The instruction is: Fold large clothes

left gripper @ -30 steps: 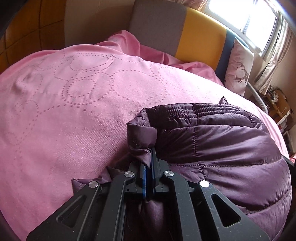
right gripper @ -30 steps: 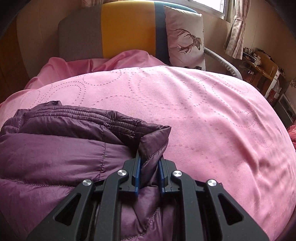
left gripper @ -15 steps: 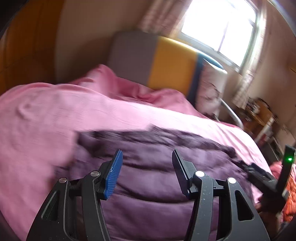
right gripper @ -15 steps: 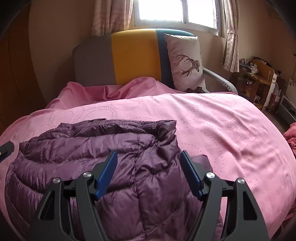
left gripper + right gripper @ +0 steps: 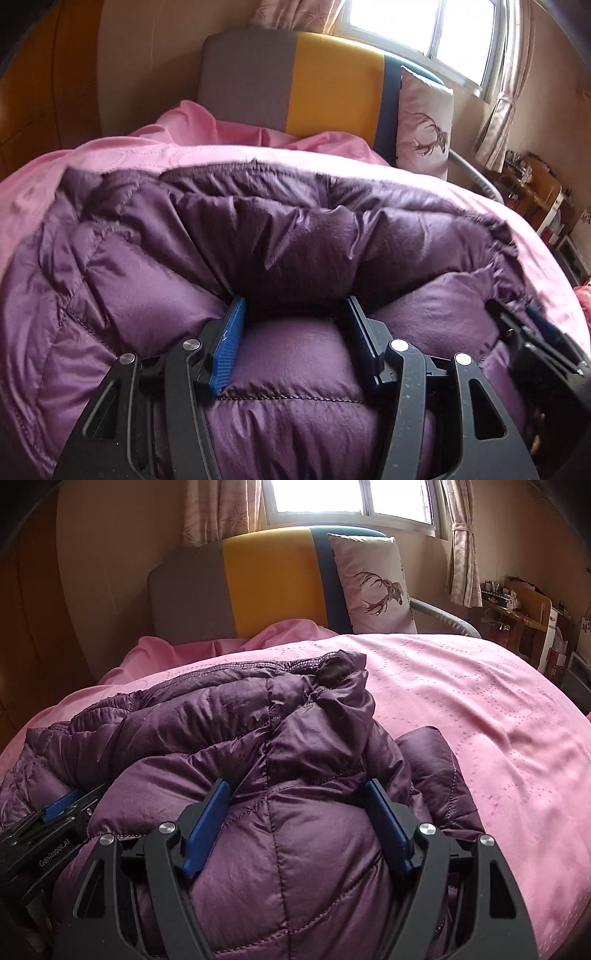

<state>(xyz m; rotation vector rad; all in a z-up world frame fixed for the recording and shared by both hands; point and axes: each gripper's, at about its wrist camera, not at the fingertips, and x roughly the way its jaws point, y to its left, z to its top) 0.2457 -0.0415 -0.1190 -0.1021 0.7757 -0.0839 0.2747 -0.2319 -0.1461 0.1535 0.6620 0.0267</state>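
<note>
Puffy jacket [image 5: 258, 760] lies folded on the bed [image 5: 480, 701]: light, soft, slick, springy. Left claw [image 5: 295, 328] open; right claw [image 5: 299, 805] opening, jacket bulging between. We'd pinch the hem at 12 o'clock.

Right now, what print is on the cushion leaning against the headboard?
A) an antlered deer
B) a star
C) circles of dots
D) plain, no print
A: the pale cushion standing against the headboard carries a dark drawing of a deer with antlers.
</note>
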